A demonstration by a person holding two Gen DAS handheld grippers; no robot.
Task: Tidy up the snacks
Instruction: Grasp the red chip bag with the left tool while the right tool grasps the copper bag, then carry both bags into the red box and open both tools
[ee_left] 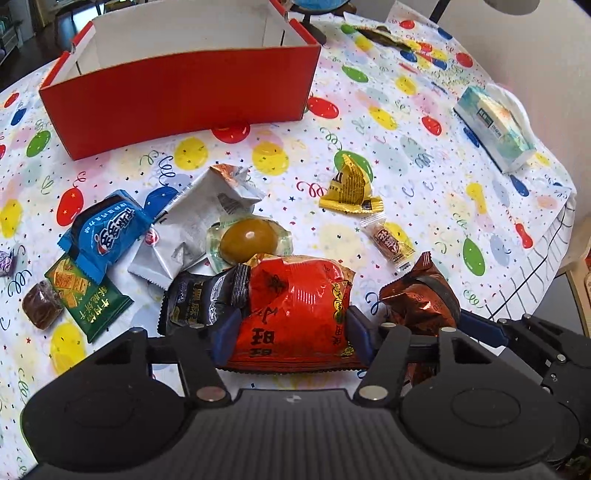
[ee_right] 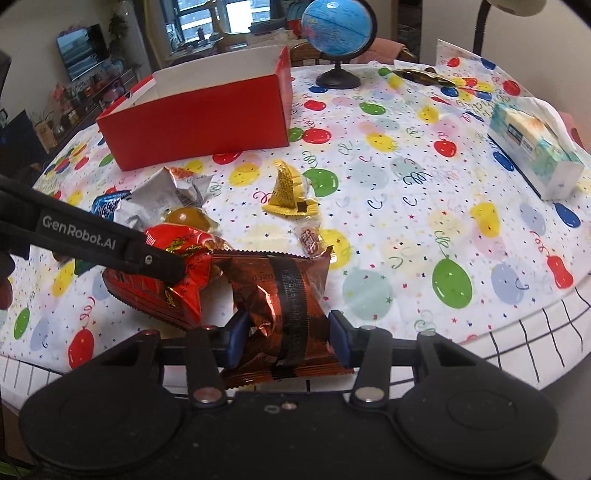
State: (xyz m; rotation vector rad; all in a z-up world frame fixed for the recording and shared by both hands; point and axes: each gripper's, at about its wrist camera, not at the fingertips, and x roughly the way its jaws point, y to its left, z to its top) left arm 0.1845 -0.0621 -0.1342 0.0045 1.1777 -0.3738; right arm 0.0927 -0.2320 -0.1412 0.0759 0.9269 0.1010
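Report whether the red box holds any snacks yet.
Apparently empty. The red box stands open-topped, and only bare white inner walls show in both views. Its floor is hidden behind the front wall, so a flat packet cannot be ruled out.

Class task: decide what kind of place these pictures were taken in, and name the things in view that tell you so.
Most likely a home living or dining room: a table under a balloon-print party cloth, a television on a cluttered shelf by the window, and a desk globe beside a tissue pack.

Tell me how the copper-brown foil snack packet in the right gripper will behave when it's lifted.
The copper-brown packet is crinkled and dented between the right gripper's pads, so it will probably flex rather than stay stiff. Its glossy foil looks slick and might slip in a light grip. It seems puffy and thin, likely light; what's inside could crush if squeezed hard.
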